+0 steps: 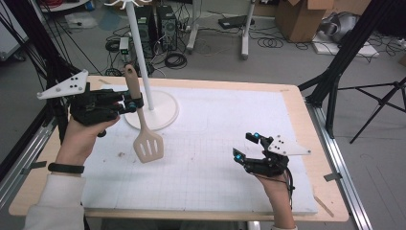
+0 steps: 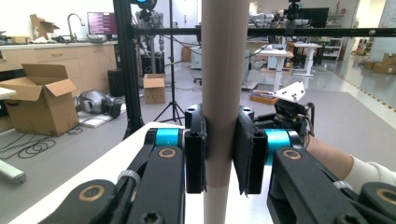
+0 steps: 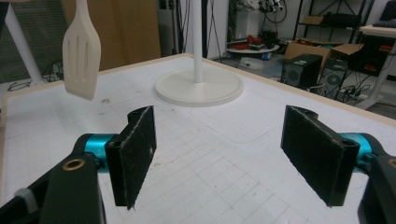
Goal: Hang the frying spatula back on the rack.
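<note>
The left gripper (image 1: 135, 103) has its fingers clenched on the spatula (image 1: 141, 125) handle, blade hanging above the desk (image 1: 287, 100) beside the stand (image 1: 152, 111); light, stiff, smooth, so grip mid-handle firmly; the right gripper (image 1: 244, 146) rests released.

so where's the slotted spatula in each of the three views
High view: spatula left of centre, held by its handle in the left gripper, blade hanging down.
Left gripper view: its handle runs upright through the middle, clamped between the jaws.
Right gripper view: its slotted blade hangs at top left.
Shared landmark: the white stand, beside the spatula in the high and right gripper views.
</note>
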The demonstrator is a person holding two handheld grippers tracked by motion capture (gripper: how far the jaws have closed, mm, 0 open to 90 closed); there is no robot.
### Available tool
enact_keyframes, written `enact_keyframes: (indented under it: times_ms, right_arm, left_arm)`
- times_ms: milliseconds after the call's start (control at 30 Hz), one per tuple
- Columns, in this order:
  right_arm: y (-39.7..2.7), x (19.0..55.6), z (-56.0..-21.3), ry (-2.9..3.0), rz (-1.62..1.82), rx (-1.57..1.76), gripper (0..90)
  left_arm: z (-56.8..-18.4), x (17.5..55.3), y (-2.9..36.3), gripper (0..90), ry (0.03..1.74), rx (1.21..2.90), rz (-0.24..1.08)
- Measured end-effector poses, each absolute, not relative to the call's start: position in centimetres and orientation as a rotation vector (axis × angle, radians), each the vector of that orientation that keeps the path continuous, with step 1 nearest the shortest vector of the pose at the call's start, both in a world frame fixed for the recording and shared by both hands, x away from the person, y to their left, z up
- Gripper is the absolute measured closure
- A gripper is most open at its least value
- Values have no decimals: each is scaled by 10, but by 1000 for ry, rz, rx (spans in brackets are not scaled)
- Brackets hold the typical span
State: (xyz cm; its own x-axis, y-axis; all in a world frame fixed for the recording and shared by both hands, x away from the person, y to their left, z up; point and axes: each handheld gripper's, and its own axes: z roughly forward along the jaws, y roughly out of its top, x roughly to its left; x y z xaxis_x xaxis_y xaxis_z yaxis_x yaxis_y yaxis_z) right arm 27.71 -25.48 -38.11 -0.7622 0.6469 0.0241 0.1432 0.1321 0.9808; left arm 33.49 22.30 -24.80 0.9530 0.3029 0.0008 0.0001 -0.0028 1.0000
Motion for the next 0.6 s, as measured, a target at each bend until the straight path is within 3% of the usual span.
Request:
enact_keyframes:
  times_ms: [600]
  right_arm:
    - [-262,277,-388,2020,1660,800,254]
  left_arm:
    - [-214,392,241,759,303,1559,224]
